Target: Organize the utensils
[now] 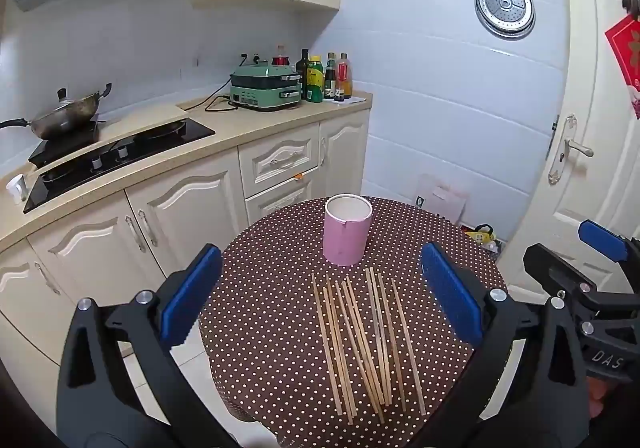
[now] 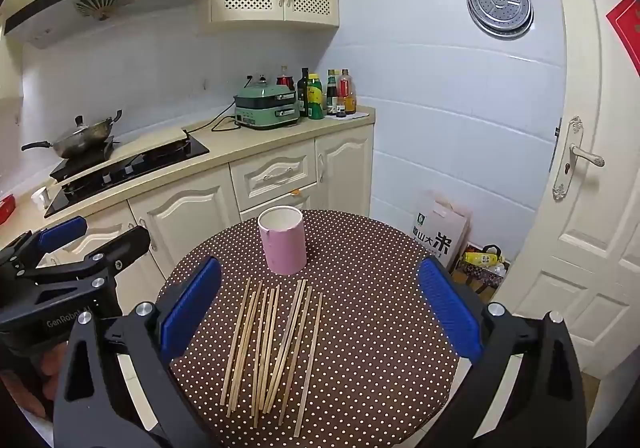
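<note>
Several wooden chopsticks [image 1: 366,344] lie side by side on a round table with a brown polka-dot cloth [image 1: 272,328]. An empty pink cylindrical holder [image 1: 347,230] stands upright just behind them. My left gripper [image 1: 320,302] is open and empty, held above the near side of the chopsticks. In the right wrist view the chopsticks [image 2: 276,348], the holder [image 2: 282,240] and the cloth [image 2: 380,328] show again. My right gripper [image 2: 320,304] is open and empty above the chopsticks. The right gripper also shows at the right edge of the left wrist view [image 1: 572,248].
Cream kitchen cabinets [image 1: 180,216] and a counter with a black hob [image 1: 116,156], a wok [image 1: 64,116], a green appliance [image 1: 266,86] and bottles stand behind the table. A white door [image 2: 580,188] is at the right. Bags [image 2: 442,232] sit on the floor by the wall.
</note>
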{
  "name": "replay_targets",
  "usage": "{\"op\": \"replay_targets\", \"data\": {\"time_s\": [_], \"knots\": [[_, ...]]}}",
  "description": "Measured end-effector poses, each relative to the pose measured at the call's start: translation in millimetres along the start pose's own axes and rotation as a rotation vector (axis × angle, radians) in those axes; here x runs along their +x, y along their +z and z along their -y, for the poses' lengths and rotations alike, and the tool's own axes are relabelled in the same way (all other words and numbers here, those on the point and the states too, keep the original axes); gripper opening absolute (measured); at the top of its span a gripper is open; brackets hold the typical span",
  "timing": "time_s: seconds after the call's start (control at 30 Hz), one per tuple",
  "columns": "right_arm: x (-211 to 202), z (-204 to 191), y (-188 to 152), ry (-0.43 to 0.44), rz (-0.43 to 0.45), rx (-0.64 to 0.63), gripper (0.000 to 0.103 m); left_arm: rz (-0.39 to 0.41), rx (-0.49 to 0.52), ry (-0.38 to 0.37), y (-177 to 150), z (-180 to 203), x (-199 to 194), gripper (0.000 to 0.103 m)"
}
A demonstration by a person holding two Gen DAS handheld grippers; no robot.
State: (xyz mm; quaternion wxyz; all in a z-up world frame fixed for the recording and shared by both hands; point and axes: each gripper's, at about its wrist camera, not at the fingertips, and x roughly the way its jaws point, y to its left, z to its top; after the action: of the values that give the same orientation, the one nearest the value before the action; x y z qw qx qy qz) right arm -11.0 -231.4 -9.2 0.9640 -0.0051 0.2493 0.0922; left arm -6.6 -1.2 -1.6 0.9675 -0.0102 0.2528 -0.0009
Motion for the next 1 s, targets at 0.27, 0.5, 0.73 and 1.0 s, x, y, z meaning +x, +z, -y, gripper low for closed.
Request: {"op": "replay_targets", "data": {"time_s": [0.27,0.5,0.73,1.0], "knots": [[-8,-1,17,0.016,0.016,0.022,0.095,0.017,-0.009,0.030,5,1,-6,0.097],[-17,11,19,0.027,0.067,0.066,0.095,0.061,-0.025,0.047,12,-1,-7,0.097],[-9,14,14,0.045,0.065,0.055,0.095,0.091,-0.029,0.058,6,-2,-5,0.097],[-10,11,16,0.048,0.045,0.059,0.095,0.077,-0.006,0.039,12,-1,-7,0.097]]}}
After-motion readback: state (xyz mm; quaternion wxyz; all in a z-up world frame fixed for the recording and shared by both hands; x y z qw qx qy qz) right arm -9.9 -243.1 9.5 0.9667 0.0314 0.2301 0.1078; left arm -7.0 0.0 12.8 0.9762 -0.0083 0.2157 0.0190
